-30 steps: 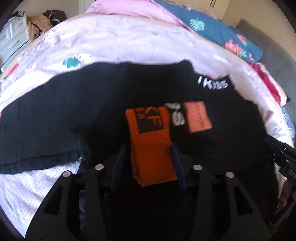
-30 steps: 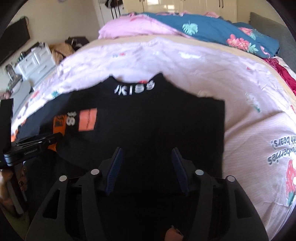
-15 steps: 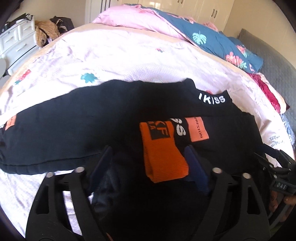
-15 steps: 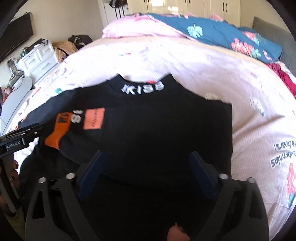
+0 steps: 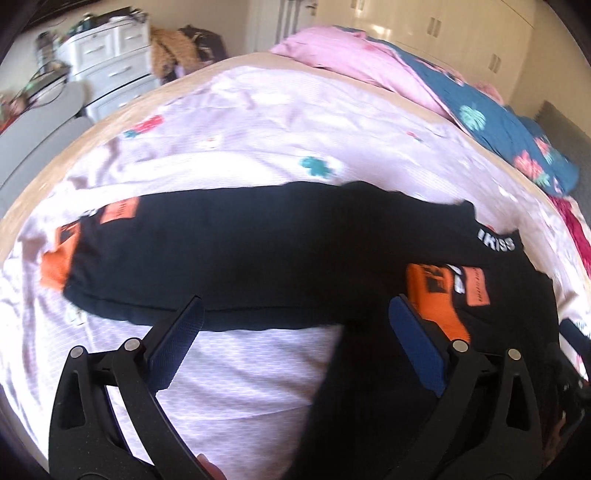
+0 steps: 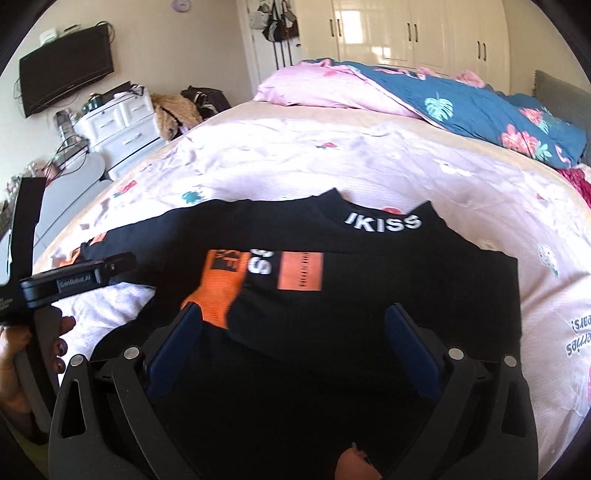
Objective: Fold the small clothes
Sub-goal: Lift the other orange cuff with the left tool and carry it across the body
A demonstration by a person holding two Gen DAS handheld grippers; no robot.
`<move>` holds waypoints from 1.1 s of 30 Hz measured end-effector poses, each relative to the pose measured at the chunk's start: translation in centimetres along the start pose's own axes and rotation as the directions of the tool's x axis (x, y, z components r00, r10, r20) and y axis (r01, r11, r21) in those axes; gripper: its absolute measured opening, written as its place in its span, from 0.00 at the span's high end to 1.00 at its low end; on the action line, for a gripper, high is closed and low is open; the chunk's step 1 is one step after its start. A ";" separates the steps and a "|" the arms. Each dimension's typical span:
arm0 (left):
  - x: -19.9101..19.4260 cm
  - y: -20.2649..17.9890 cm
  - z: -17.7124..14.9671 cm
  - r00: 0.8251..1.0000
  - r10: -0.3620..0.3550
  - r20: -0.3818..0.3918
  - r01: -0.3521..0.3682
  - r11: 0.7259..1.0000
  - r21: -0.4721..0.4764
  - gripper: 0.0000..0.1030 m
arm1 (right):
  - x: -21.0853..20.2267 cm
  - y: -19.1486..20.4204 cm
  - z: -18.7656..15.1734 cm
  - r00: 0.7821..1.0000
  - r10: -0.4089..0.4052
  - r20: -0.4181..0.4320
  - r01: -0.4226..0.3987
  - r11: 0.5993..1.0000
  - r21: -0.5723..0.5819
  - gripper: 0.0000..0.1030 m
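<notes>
Garment: a black long-sleeved top [image 6: 388,295] lies flat on the bed [image 6: 332,162], neck away from the person, with white "IKISS" lettering [image 6: 382,222] on the collar.
Folded sleeve: one sleeve is laid across the chest; its orange cuff [image 6: 218,288] points toward the person, and an orange patch [image 6: 301,271] sits beside it.
Other sleeve: in the left wrist view it stretches out sideways over the sheet, ending in a second orange cuff [image 5: 57,264] near the bed's left edge.
Left gripper [image 5: 295,332]: its jaws are opening and stand wide apart, with nothing pinched; between them show the sleeve's lower hem and bare sheet. The blue pad [image 5: 415,347] on the right side sits just in front of the folded cuff, though contact cannot be judged.
Right gripper [image 6: 291,339]: its jaws are opening, spread wide above the lower body of the top, gripping nothing.
Hand [image 6: 33,354]: seen from the right wrist view, it grasps the left gripper's handle at the left edge.
Bedding: a pale pink printed sheet [image 5: 258,122] covers the bed; a blue floral quilt [image 6: 498,110] and a pink cover [image 6: 325,86] are bunched at the far end.
Room: white drawers [image 6: 122,125] and a wall-mounted screen [image 6: 66,81] stand to the left, wardrobes [image 6: 424,33] behind.
</notes>
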State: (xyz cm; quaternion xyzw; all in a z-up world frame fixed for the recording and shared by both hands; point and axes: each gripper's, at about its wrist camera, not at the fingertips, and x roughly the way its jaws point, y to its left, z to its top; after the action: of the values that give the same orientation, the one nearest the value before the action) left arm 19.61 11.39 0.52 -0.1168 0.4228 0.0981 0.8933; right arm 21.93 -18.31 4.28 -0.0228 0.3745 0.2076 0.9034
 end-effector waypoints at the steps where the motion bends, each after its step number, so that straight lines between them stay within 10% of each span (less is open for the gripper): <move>1: -0.1 0.7 0.1 1.000 0.012 0.006 -0.011 1.000 -0.024 0.09 | 0.1 0.3 0.1 1.000 0.001 -0.002 -0.001 1.000 -0.004 0.04; 21: 0.2 12.5 0.7 0.975 0.220 -0.028 -0.212 0.886 -0.412 0.09 | 4.7 10.9 2.5 0.993 0.105 -0.058 -0.109 0.992 -0.066 0.04; 33: 1.9 16.4 0.2 0.981 0.174 -0.089 -0.195 0.840 -0.506 0.09 | 6.7 13.5 2.8 0.976 0.175 -0.128 -0.183 0.981 -0.059 0.04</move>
State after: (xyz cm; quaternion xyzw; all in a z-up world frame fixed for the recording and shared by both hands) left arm 16.47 27.28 -2.91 -0.3105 0.4085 0.2901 0.8078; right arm 22.75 -3.05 3.24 -0.0334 0.4223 0.2993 0.8550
